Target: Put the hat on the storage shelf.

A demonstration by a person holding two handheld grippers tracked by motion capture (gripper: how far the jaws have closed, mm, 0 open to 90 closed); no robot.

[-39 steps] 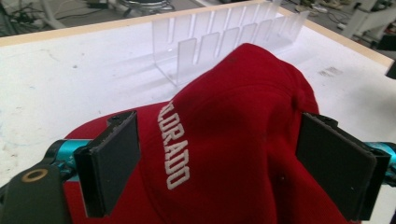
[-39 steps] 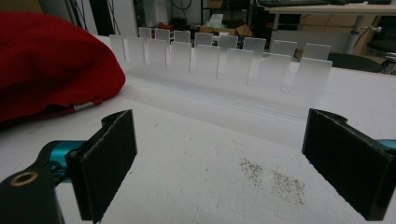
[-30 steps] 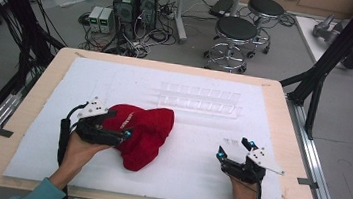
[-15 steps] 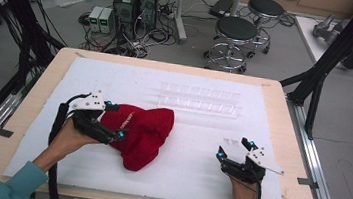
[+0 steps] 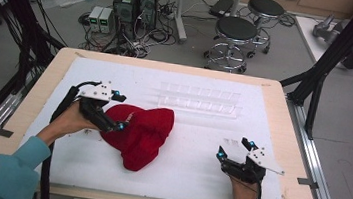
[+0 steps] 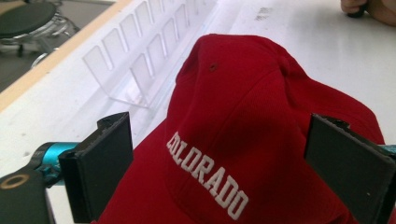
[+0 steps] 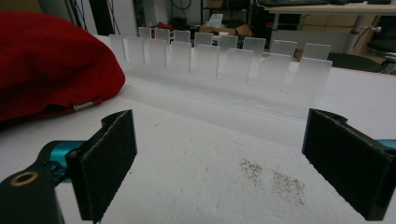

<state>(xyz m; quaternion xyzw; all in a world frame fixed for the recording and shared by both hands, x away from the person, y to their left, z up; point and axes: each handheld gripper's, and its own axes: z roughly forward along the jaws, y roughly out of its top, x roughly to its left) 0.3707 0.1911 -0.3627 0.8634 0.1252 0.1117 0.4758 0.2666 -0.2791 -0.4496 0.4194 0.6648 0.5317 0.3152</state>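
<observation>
since the earlier frame our left gripper [image 5: 117, 110] has slid off the red colorado cap [image 5: 142, 135] to its left edge, jaws just opened, gripping nothing. right gripper [image 5: 233, 150] rests right of the cap, jaws apart, empty. in the left gripper view, the cap [image 6: 243, 140] lies between our spread jaws, near the clear slotted rack [image 6: 140, 60]. in the right gripper view, the cap [image 7: 51, 65] sits left of the rack [image 7: 224, 70]. we judge a shallow pinch would take loose fabric only, and the cap could sag or drag.

A red cap [image 6: 252, 140] with white stitched lettering reading COLORADO lies on the white worktop [image 6: 299, 42], directly ahead of the left hand-held gripper [image 6: 217, 163]. Its two black jaws stand wide apart, one on each side of the cap, not pressing it. Beyond the left jaw stands a clear plastic slotted rack [image 6: 140, 51].
</observation>
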